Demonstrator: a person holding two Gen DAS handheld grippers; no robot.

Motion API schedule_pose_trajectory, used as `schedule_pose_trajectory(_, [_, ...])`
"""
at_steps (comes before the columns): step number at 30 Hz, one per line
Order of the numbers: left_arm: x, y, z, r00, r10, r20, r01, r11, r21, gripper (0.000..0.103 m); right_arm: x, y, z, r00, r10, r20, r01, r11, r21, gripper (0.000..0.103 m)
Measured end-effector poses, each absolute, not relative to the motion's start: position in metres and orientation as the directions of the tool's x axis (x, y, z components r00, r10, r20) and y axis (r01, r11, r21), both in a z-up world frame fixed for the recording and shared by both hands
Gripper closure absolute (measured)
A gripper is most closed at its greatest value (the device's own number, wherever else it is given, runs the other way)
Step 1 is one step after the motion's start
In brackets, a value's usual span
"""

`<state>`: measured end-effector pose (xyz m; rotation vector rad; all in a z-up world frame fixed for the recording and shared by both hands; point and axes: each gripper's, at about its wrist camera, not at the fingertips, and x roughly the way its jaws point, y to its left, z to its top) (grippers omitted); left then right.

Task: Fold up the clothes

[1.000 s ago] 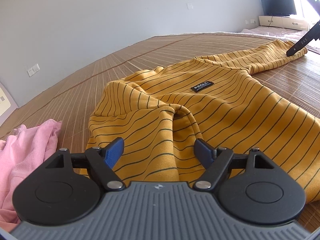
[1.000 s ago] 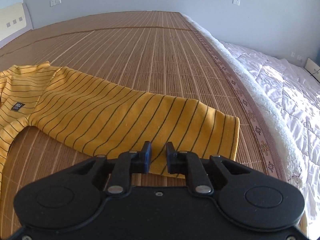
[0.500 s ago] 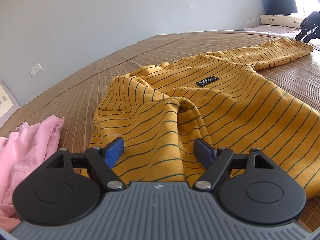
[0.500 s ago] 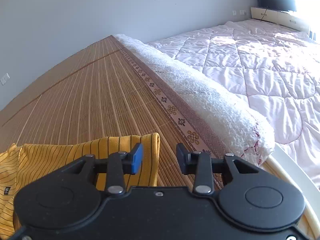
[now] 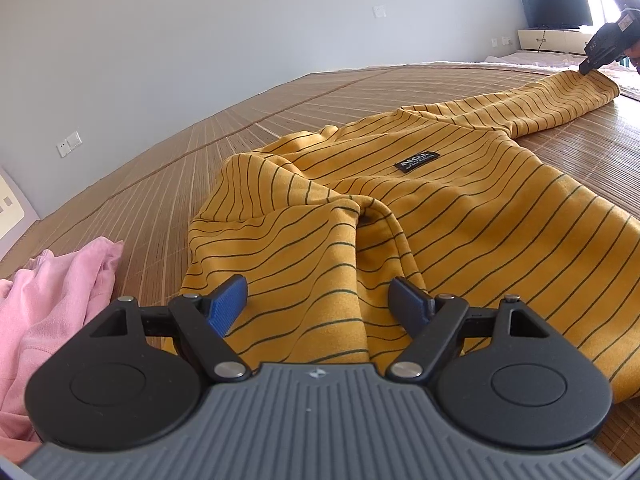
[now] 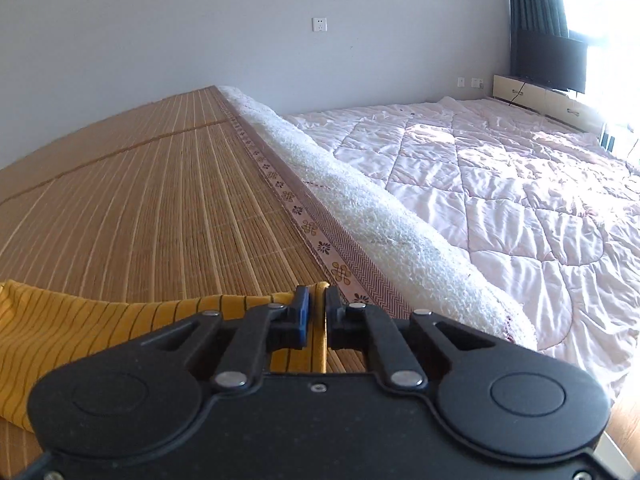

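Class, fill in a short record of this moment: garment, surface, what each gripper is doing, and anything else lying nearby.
garment: mustard-yellow sweatshirt with thin dark stripes, spread out, near sleeve bunched
surface: woven bamboo mat
left gripper: open, fingers either side of the bunched sleeve
right gripper: shut on the far sleeve's cuff
nearby: crumpled pink garment; quilted pale pink bedspread beside the mat

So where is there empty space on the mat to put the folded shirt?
The mat is bare between the yellow shirt's sleeve and the wall, beside the quilt. It is crowded near the left gripper, with the shirt and pink cloth.
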<state>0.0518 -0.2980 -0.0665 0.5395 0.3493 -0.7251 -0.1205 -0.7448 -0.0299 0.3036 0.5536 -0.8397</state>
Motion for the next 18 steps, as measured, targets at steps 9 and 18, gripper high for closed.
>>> schedule_pose_trajectory(9, [0.054,-0.287,-0.054,0.720,-0.531,-0.446,0.683,0.657,0.320,0.021,-0.120,-0.691,-0.001,0.655,-0.564,-0.504,0.659,0.752,0.016,0.073])
schedule_pose_trajectory(18, [0.081,-0.218,-0.031,0.783,-0.429,-0.450,0.542,0.826,0.156,0.021,-0.076,-0.612,-0.010,0.788,-0.299,-0.539,0.365,0.931,0.018,0.060])
